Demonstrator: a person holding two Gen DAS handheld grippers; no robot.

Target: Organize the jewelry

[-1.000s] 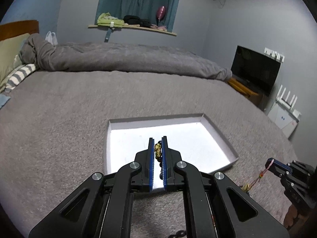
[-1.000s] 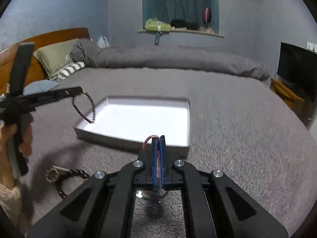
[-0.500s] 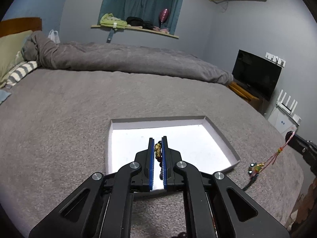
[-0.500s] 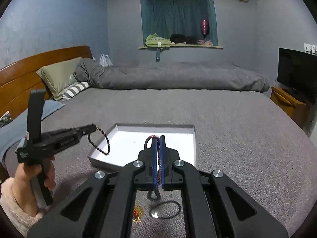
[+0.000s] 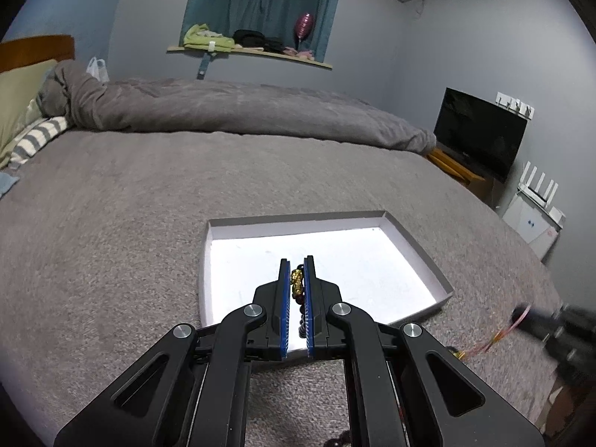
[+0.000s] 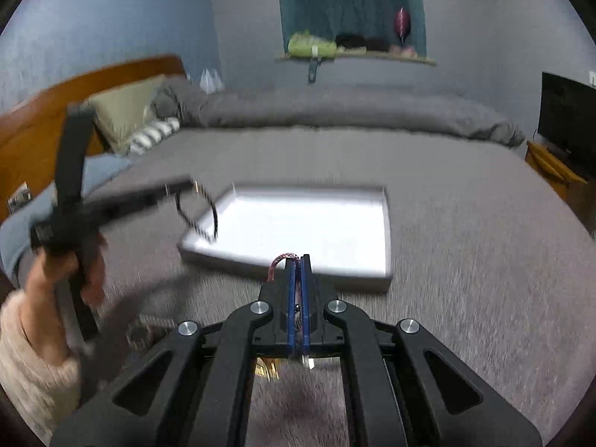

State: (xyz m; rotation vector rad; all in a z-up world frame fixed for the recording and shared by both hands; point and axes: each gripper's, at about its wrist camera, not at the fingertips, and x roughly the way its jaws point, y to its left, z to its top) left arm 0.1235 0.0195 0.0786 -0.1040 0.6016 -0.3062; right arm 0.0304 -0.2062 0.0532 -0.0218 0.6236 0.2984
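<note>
White tray [image 5: 421, 247] lies just ahead of the left gripper [image 5: 297, 283], nearer than the right gripper [image 6: 297, 266]. Left clenches a beaded bracelet [image 5: 297, 286]; right pinches a red cord [image 6: 280, 260].

The black right gripper [image 5: 521, 316] at the left wrist view's right edge is motion-blurred. Its thin pink-and-gold cord bracelet [image 5: 484, 346] smears. Dark round beads [image 5: 341, 441] are cut off at the bottom edge.
</note>
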